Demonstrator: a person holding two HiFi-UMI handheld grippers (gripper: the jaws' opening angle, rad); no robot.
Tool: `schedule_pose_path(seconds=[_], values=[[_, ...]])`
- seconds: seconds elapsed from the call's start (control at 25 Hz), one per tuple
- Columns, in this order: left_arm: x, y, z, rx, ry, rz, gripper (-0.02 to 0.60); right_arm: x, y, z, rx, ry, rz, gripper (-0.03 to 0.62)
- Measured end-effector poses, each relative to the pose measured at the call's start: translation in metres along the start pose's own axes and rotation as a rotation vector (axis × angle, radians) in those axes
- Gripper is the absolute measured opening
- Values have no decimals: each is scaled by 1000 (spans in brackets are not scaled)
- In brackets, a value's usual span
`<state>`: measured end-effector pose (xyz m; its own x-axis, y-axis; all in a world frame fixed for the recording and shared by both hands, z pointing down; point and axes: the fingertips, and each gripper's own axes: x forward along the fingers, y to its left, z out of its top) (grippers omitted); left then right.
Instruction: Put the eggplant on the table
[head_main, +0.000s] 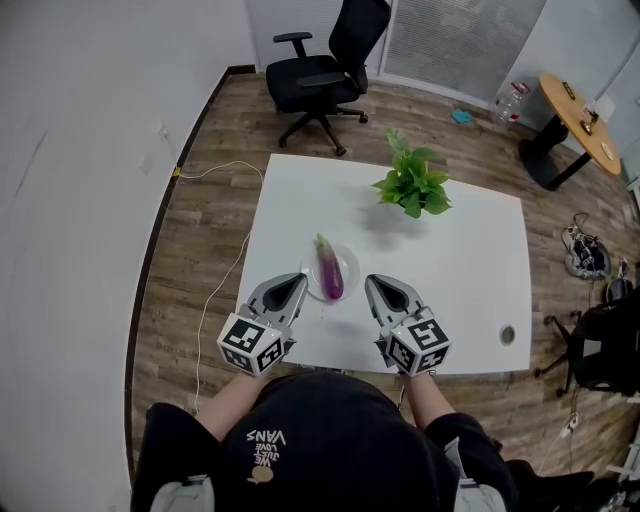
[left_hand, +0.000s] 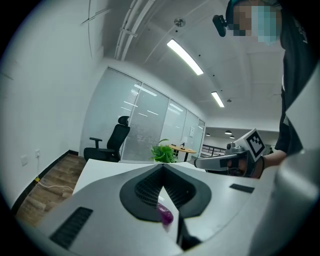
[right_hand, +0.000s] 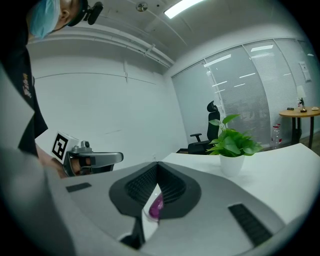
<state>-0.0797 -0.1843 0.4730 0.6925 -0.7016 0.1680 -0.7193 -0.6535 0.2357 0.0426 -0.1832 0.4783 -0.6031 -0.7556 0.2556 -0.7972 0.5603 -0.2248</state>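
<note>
Left gripper (head_main: 298, 281) and right gripper (head_main: 373, 284) each have their jaws pressed together, pinching nothing. They flank the near side of the plate (head_main: 351, 264) on the white table (head_main: 455, 275), one at either edge. The eggplant (head_main: 328, 273) lies on that plate, between the two tips and just beyond them

Pale print "VANS" (head_main: 268, 437) on the black shirt (head_main: 340, 420), just behind the left tool (head_main: 297, 281), upside down in the head view. Smaller lines beside it too small to read. Square markers (head_main: 250, 345) on that tool's cube: black-and-white patterns, no letters.
</note>
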Motion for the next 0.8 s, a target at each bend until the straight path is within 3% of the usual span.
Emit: schedule_pose_path(seconds=[0.8], values=[[-1, -4, -2, 4, 4, 2, 11, -2, 2, 0, -4, -1, 0, 18]])
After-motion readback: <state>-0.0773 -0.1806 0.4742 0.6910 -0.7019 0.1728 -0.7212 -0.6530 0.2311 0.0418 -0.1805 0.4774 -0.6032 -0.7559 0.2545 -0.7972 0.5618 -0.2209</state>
